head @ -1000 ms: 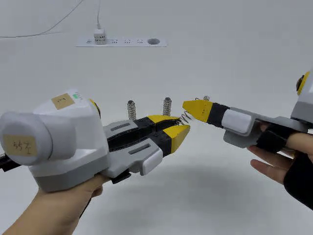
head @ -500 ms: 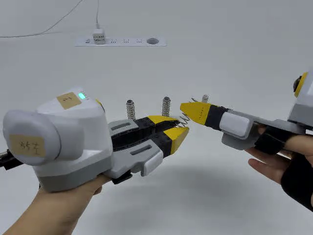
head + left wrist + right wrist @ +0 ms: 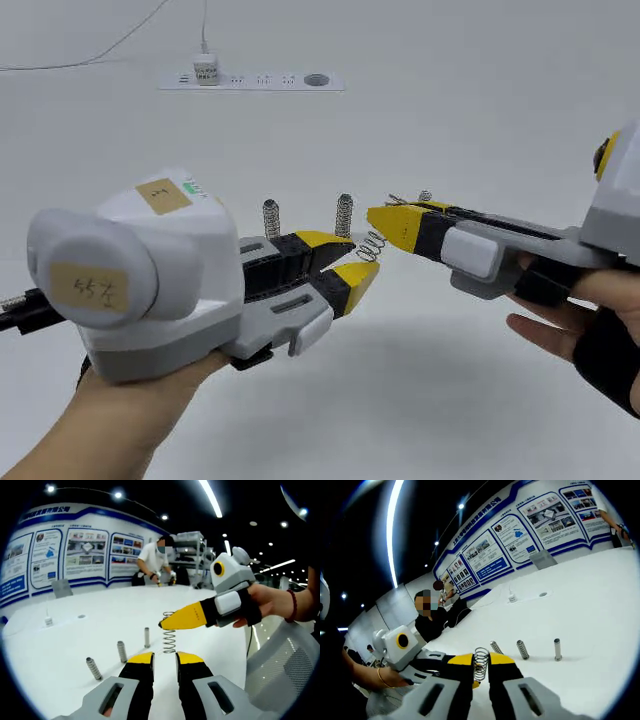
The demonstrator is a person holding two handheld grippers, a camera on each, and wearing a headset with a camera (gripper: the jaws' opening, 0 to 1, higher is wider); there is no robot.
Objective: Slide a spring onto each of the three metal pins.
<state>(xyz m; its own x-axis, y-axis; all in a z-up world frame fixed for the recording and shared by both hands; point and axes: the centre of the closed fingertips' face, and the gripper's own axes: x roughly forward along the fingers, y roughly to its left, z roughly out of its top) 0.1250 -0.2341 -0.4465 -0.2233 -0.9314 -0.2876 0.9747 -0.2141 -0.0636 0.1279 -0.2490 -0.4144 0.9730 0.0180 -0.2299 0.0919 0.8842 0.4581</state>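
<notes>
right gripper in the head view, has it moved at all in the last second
Yes, slightly: the right gripper, pinching the spring, has edged left, away from the bare pin behind it.

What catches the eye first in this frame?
A spring sits in mid-air where the two grippers meet. The right gripper is pinched on one end of it, and the other end lies between the parted jaws of the left gripper. Beyond them on the white table stand two pins already sprung and one bare pin.
</notes>
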